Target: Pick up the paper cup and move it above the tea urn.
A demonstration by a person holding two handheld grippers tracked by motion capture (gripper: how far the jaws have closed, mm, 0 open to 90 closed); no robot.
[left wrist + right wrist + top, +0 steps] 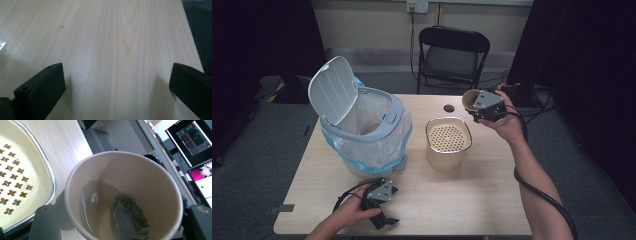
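My right gripper (477, 106) is shut on a tan paper cup (470, 99), held tilted above the table just behind and to the right of a beige container with a perforated strainer top (447, 140). In the right gripper view the black jaws clamp the cup (150, 185) from both sides, and a wet dark tea bag (128, 216) lies in a little liquid inside. The strainer top (17, 177) sits close at the left. My left gripper (388, 206) rests low near the table's front edge, open (116, 82) over bare wood.
A white bin (362, 127) with its lid (332, 87) raised and a clear liner stands on the left half of the table. A small dark round thing (448, 108) lies behind the strainer container. A black folding chair (452, 52) stands beyond the far edge.
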